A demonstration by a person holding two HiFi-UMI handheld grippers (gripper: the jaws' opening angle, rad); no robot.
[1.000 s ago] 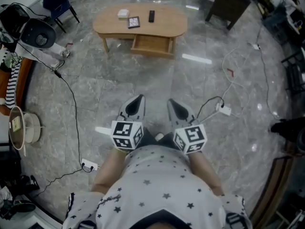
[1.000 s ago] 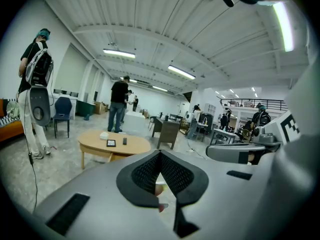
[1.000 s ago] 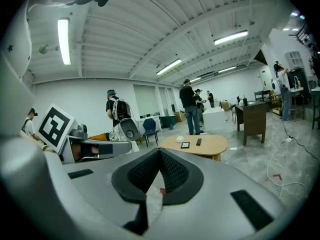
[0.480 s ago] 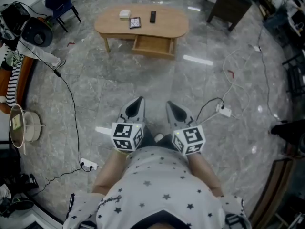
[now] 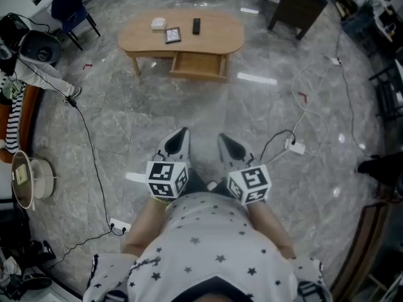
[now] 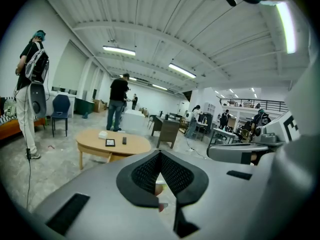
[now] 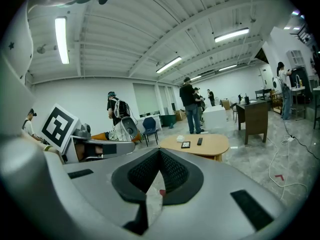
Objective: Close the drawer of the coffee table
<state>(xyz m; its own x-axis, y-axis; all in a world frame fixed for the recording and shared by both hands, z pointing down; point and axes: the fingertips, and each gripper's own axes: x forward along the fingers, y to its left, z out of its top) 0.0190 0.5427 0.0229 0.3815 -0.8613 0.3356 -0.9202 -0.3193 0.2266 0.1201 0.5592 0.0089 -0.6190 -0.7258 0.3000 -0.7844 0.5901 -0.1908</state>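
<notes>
An oval wooden coffee table (image 5: 214, 33) stands far ahead of me on the marble floor, also seen as the table (image 6: 95, 141) and the table (image 7: 212, 145) in the gripper views. Its drawer (image 5: 198, 65) is pulled out toward me. On top lie a white box (image 5: 158, 23), a framed dark item (image 5: 172, 35) and a remote (image 5: 196, 25). My left gripper (image 5: 181, 135) and right gripper (image 5: 225, 140) are held side by side close to my body, both shut and empty, well short of the table.
Cables trail over the floor, with a power strip (image 5: 297, 148) to my right and a socket block (image 5: 118, 225) at my left. A dark desk (image 5: 296, 5) stands back right, a blue chair (image 5: 68, 8) back left. People stand behind the table (image 6: 117, 101).
The table has shifted slightly left and up in the head view. Both grippers keep their place before my body and stay shut.
</notes>
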